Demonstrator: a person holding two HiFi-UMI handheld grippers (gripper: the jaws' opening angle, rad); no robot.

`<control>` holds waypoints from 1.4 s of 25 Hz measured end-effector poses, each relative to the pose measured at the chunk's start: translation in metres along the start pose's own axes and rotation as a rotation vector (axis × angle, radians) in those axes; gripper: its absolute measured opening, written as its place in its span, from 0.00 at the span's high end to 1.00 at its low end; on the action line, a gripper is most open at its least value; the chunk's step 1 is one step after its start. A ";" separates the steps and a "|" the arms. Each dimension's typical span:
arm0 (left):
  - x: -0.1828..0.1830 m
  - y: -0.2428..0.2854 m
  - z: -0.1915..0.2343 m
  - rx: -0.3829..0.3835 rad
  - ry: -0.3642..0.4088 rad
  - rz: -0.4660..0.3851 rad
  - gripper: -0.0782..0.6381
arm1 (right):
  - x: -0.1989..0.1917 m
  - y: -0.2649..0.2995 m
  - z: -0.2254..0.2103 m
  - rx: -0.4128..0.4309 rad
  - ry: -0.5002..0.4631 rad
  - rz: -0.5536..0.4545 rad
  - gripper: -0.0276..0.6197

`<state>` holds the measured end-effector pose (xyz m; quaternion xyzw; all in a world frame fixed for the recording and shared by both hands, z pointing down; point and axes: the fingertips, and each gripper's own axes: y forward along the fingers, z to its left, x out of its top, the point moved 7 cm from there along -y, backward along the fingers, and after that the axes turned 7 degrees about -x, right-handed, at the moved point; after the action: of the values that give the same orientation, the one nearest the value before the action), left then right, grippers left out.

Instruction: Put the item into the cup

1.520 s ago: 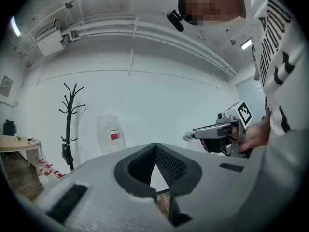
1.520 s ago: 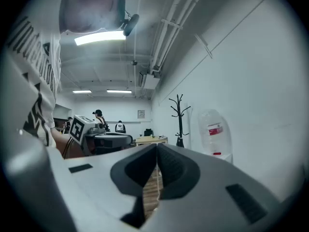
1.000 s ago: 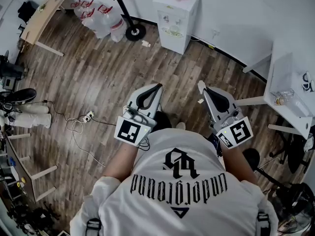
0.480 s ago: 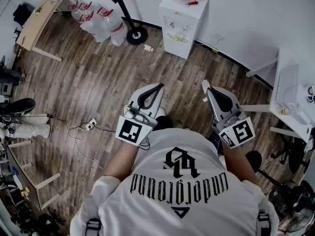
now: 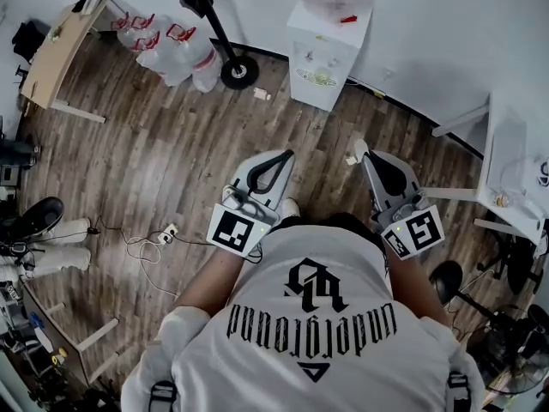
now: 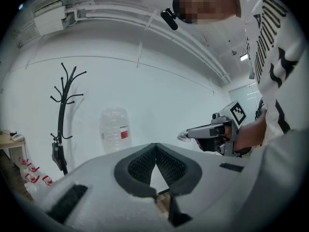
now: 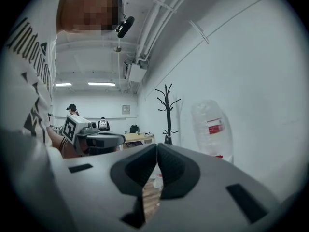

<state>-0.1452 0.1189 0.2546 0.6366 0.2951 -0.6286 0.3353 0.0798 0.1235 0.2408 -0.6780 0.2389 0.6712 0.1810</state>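
Note:
I stand on a wooden floor with both grippers held out in front of my chest. The left gripper (image 5: 287,154) is shut, its dark pads meeting at the tip (image 6: 154,145) with nothing between them. The right gripper (image 5: 358,149) is shut too (image 7: 157,146). A small whitish item (image 5: 353,154) sticks out at its tip; the left gripper view also catches this item (image 6: 183,136). What it is I cannot tell. No cup shows clearly. Small things (image 5: 499,200) lie on the white table at right, too small to name.
A white water dispenser (image 5: 324,58) with a bottle on top stands ahead by the wall. Water jugs (image 5: 176,50) and a coat stand's base (image 5: 236,71) are left of it. A wooden table (image 5: 60,58) stands far left, a white table (image 5: 515,157) right. A cable with a power strip (image 5: 167,230) lies on the floor.
The dispenser and floor have slid down and right in the head view, so I have moved toward the wall. Both grippers stay shut and keep their places in front of me.

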 end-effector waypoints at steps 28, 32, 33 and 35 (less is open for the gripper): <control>-0.008 0.146 0.083 0.050 -0.075 0.020 0.88 | -0.035 0.098 -0.147 0.080 0.049 0.038 0.94; -0.020 0.161 0.107 0.046 -0.066 0.030 0.88 | -0.045 0.115 -0.160 0.066 0.054 0.054 0.94; -0.023 0.165 0.113 0.042 -0.062 0.037 0.88 | -0.047 0.120 -0.163 0.061 0.055 0.057 0.94; -0.028 0.172 0.124 0.028 -0.058 0.056 0.88 | -0.050 0.130 -0.167 0.048 0.056 0.066 0.94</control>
<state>-0.0842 -0.0819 0.2940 0.6307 0.2585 -0.6414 0.3520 0.1443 -0.0735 0.3056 -0.6837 0.2820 0.6518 0.1681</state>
